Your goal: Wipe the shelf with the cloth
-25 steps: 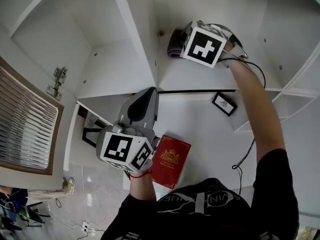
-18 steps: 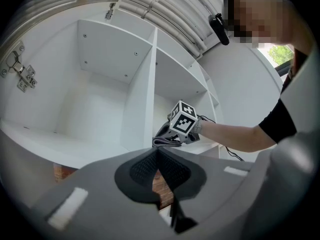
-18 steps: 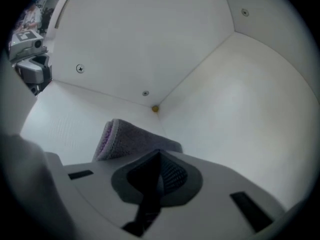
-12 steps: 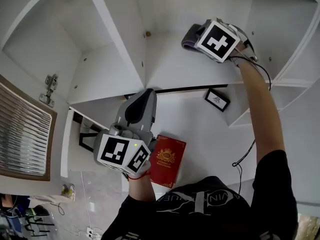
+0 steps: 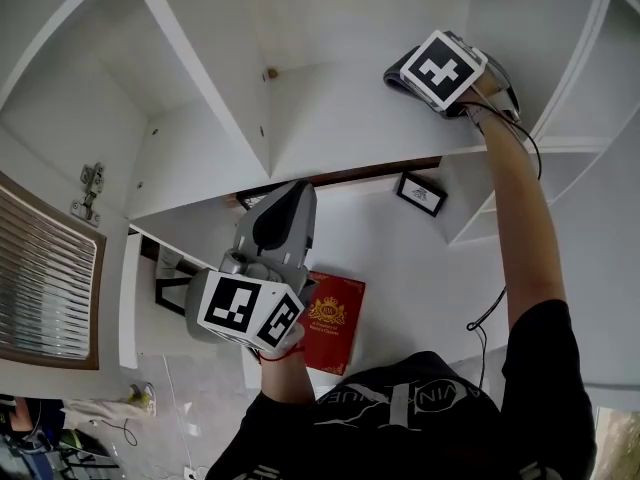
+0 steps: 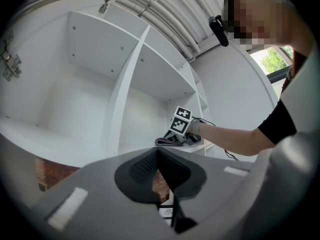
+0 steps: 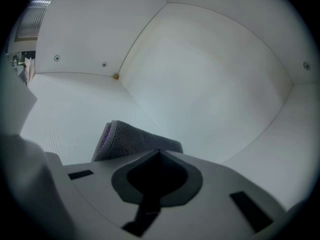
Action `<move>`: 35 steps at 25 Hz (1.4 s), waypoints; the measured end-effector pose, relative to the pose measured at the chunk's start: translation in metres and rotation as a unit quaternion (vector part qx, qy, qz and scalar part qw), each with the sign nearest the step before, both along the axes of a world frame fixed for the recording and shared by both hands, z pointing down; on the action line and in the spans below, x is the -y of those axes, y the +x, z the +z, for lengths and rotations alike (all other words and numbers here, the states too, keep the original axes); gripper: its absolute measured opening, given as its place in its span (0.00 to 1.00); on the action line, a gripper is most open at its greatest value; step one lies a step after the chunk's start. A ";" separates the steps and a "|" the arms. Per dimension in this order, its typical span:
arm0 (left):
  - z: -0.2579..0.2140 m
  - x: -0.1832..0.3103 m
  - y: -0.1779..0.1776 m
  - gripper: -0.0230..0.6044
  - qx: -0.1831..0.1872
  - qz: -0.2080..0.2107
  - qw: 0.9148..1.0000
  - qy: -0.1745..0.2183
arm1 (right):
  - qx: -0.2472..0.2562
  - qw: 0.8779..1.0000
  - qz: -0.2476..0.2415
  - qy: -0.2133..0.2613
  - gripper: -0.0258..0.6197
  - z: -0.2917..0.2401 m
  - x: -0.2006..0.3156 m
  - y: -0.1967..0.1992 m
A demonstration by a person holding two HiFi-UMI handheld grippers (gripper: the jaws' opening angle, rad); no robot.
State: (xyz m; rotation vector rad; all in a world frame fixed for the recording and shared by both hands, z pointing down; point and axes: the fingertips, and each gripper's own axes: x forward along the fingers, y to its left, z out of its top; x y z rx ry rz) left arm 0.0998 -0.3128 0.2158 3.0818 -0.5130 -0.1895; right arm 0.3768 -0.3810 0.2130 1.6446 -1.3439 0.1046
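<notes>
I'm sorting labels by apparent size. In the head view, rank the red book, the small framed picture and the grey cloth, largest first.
1. red book, clearly largest.
2 and 3. framed picture and cloth look about alike; the right gripper, shut on the cloth, hides part of it, so I won't rank them.
</notes>
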 end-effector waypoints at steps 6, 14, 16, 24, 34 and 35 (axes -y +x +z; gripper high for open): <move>0.002 -0.017 0.000 0.05 -0.001 0.014 1.000 0.013 | -0.007 0.999 0.045 0.007 0.06 -0.001 -0.021 0.017; 0.028 -0.033 -0.018 0.05 -0.003 0.012 1.000 0.018 | -0.048 0.995 0.092 -0.002 0.06 -0.002 -0.059 0.017; 0.027 -0.036 -0.021 0.05 -0.002 0.013 1.000 0.021 | -0.072 0.994 0.086 -0.002 0.06 -0.006 -0.062 0.013; 0.025 -0.040 -0.033 0.05 -0.001 0.009 0.999 0.030 | -0.022 0.997 0.063 0.039 0.06 -0.005 -0.093 -0.014; 0.026 -0.048 -0.033 0.05 -0.007 0.007 1.000 0.026 | 0.018 0.997 -0.075 0.028 0.06 -0.005 -0.065 -0.083; 0.025 -0.047 -0.036 0.05 -0.008 0.003 1.000 0.026 | 0.021 0.996 -0.082 0.027 0.06 -0.004 -0.063 -0.085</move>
